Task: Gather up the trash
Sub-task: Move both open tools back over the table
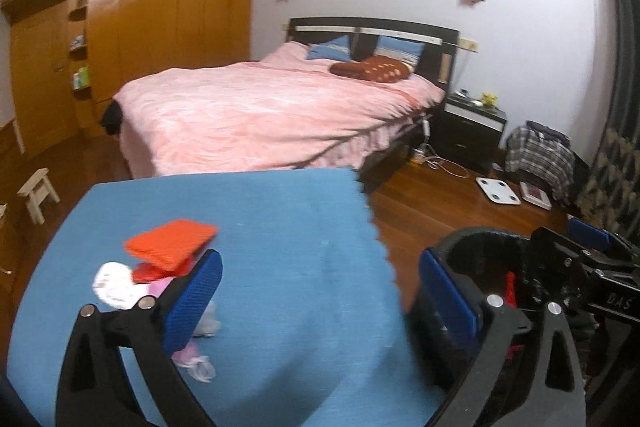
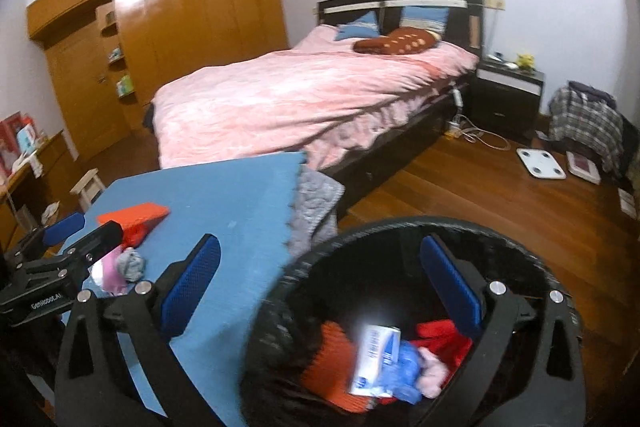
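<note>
On the blue cloth-covered table (image 1: pixel 280 227), far left, a small heap of leftover trash: flat orange-red sponge-like pad (image 1: pixel 171 242) propped on a red crumpled wrapper (image 1: pixel 146 271), w/ a white round paper piece (image 1: pixel 112 283) and pink plastic scraps (image 1: pixel 188 351) just beside; right wrist view also shows a grey-blue crumpled wad (image 2: pixel 131 263) next to the pink bits. Left gripper (image 1: pixel 320 291), black frame w/ blue pads, is spread wide, nothing btwn the jaws; its left pad sits in front of the heap, can't tell if touching, its right pad lines up w/ the bin rim. Moving right, table edge has a zigzag-cut hem, grey quilted blanket (image 2: pixel 316 203) hanging below it. Right of table edge on the floor: black round mesh trash bin (image 2: pixel 280 307), holding an orange ribbed piece (image 2: pixel 332 359), a white-blue small carton (image 2: pixel 376 359) tilted and blurred, blue crumpled plastic (image 2: pixel 408 367), pink scrap (image 2: pixel 434 371) and red wrapper (image 2: pixel 440 335). Right gripper (image 2: pixel 320 291), same build, also spread wide and empty, over the bin mouth; left pad over the table corner, right pad over the bin opening. Behind: bed w/ pink duvet (image 1: pixel 260 107), wooden wardrobe (image 1: pixel 160 11) at left, black nightstand (image 1: pixel 472 123), white scale (image 1: pixel 498 190) on wood floor at right.
</note>
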`<state>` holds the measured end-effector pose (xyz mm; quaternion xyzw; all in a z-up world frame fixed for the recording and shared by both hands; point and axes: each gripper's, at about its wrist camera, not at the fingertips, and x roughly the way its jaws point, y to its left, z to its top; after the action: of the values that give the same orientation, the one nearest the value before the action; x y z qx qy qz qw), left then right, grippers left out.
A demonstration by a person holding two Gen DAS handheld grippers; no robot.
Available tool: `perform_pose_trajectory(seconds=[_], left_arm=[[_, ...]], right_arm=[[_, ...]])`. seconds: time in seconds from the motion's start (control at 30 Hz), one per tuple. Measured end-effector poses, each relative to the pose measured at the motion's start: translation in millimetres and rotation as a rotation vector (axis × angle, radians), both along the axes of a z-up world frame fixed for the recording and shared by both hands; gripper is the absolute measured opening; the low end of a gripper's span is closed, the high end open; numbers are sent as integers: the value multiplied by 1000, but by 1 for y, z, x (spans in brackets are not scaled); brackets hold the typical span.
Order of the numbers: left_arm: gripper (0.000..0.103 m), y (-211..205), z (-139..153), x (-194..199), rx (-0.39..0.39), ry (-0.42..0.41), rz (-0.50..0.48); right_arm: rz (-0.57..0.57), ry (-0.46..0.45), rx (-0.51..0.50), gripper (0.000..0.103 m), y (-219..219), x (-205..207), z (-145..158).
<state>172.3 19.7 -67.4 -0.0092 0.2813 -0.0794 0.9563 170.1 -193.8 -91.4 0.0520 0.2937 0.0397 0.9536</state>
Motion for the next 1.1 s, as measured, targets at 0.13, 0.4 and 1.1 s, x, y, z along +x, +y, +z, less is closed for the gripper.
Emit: perform_pose_trajectory(seconds=[0.13,0.4,1.1], left_arm=[[97,29,-2,-3,3,-4,54],[97,84,-9,-5,25,2,161],[94,204,-69,21,51,107,376]], right_arm=[[52,0,-2,97,33,14,2],[147,7,-17,97,91,36,-1],[251,73,-42,97,182,83,-48]])
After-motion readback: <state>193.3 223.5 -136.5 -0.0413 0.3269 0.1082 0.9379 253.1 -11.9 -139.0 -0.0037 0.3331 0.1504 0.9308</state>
